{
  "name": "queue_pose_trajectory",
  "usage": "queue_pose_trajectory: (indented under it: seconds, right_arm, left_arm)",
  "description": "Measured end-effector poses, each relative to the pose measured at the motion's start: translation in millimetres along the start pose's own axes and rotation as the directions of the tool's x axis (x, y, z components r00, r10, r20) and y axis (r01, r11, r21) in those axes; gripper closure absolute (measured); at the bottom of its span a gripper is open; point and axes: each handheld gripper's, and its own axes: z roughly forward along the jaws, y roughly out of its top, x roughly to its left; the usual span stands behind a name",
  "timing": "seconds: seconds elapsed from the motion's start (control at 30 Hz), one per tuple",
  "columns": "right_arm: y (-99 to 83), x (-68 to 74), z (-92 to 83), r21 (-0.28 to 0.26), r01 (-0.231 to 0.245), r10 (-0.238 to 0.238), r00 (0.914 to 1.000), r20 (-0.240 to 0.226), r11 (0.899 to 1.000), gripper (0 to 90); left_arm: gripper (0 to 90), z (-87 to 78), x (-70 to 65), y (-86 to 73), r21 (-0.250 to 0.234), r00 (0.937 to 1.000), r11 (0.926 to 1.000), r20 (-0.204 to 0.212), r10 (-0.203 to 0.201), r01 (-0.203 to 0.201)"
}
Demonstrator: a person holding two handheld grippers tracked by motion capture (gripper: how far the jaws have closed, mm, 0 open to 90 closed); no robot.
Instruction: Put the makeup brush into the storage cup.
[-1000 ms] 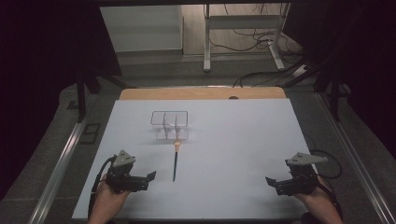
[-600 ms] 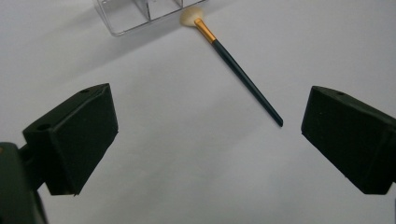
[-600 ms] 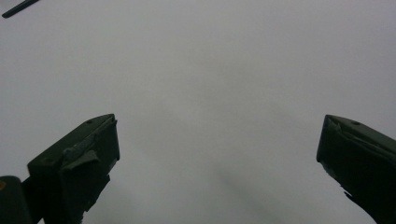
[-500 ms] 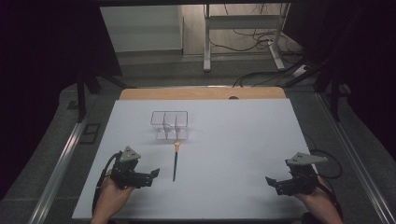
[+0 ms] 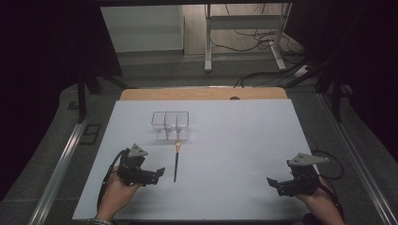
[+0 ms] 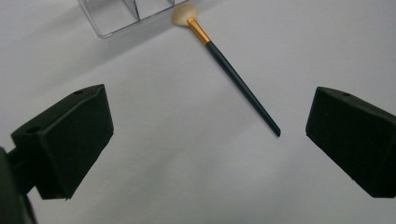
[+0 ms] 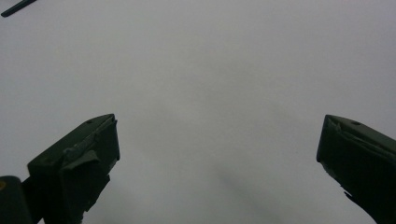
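A makeup brush (image 5: 176, 159) with a dark handle, gold ferrule and pale bristles lies on the white table (image 5: 234, 154), its bristle end touching the front of a clear divided organizer (image 5: 170, 124). My left gripper (image 5: 158, 173) is open just left of the handle's near end. In the left gripper view the brush (image 6: 233, 74) runs diagonally between the spread jaws, bristles by the organizer (image 6: 126, 14). At the table's near right my right gripper (image 5: 272, 183) is open over bare table, with the brush handle tip (image 7: 16, 7) at the top left of its view.
A wooden strip (image 5: 202, 93) edges the table's far side. Metal rails run along both sides. Beyond the table stand a white panel (image 5: 141, 28), a metal stand (image 5: 244, 33) and floor cables (image 5: 263, 75).
My left gripper has moved right and forward toward the brush handle's near end. The right gripper has stayed in place.
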Motion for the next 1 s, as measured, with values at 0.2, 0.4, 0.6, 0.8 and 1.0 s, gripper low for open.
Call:
queue_pose_trajectory:
  seconds: [0.2,0.4,0.6,0.8,1.0]
  right_arm:
    - [0.2,0.0,0.4,0.001,0.000,0.000,1.0000,0.000,1.000,0.0]
    - [0.2,-0.2,0.6,0.001,-0.001,0.001,1.0000,0.000,1.000,0.0]
    - [0.2,-0.2,0.7,0.002,-0.001,0.001,1.0000,-0.001,1.000,0.0]
    - [0.4,-0.1,1.1,0.005,-0.001,0.001,1.0000,-0.001,1.000,0.0]
    - [0.3,-0.1,1.2,0.006,0.000,0.000,1.0000,-0.002,1.000,0.0]
  left_arm:
    - [1.2,5.6,1.0,7.1,0.029,0.9998,0.9994,0.010,0.018,-0.018]
    - [1.7,10.9,2.0,13.0,0.056,0.9994,0.9981,0.024,0.024,-0.026]
    - [1.9,15.3,1.9,18.4,0.076,0.9989,0.9962,0.018,0.043,-0.044]
    - [2.0,21.4,1.6,25.4,0.117,0.9968,0.9901,0.024,0.076,-0.078]
    - [2.1,26.4,2.0,32.4,0.150,0.9956,0.9843,0.024,0.091,-0.094]
